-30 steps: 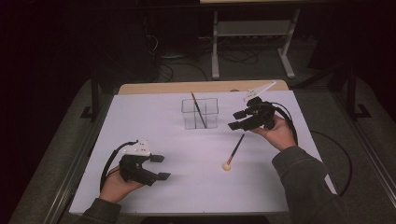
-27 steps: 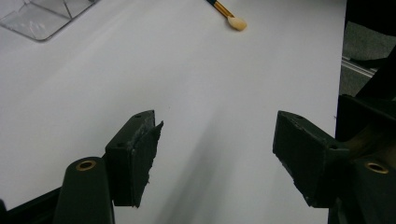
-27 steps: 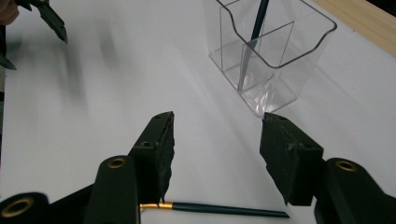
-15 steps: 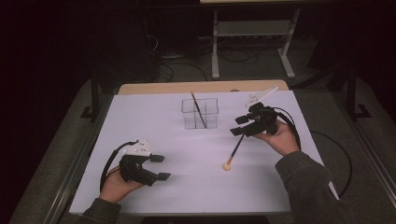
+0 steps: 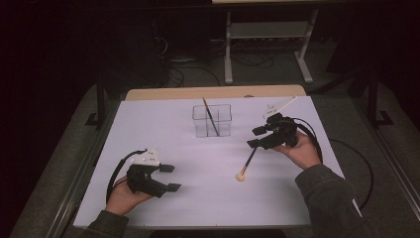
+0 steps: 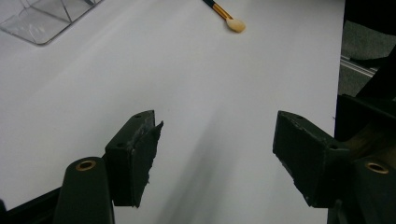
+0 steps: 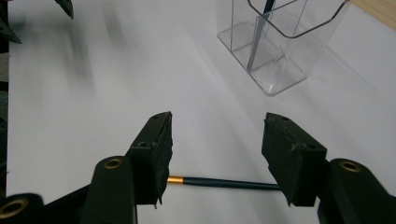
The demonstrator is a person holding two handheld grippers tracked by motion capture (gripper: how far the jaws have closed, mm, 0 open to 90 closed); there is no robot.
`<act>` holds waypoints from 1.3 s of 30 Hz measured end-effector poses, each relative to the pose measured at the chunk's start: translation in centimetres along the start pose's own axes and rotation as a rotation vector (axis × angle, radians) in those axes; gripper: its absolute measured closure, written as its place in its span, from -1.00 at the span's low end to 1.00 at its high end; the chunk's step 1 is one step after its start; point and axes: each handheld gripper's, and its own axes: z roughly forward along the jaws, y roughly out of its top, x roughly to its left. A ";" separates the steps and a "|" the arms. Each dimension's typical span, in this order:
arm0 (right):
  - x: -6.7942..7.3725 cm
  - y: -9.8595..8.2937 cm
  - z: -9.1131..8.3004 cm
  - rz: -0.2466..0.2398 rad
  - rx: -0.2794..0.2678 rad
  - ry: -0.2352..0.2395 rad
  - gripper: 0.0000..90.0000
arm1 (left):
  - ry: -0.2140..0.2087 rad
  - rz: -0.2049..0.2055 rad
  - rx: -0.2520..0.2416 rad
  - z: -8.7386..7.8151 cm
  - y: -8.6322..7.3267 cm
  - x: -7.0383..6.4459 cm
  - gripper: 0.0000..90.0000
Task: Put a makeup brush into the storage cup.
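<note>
Your table [image 5: 163,126] is covered by a white sheet, and a strip of bare wood shows along its far edge. A clear plastic holder [image 5: 212,120] stands on the sheet toward the far side, near the middle, with a dark brush [image 5: 210,116] leaning inside it. Nearer to you and to the right of centre, a second brush [image 5: 246,165] lies flat on the sheet, its pale tip pointing toward your side.
</note>
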 end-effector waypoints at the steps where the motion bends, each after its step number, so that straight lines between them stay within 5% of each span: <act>1: 0.0 -0.1 0.0 0.002 -0.002 0.002 -0.07 | -0.001 -0.003 -0.001 0.0 0.0 0.0 -0.34; 39: 0.3 -2.2 0.7 -0.003 0.052 0.025 -0.10 | 0.004 0.005 -0.005 0.6 0.5 -0.5 -0.34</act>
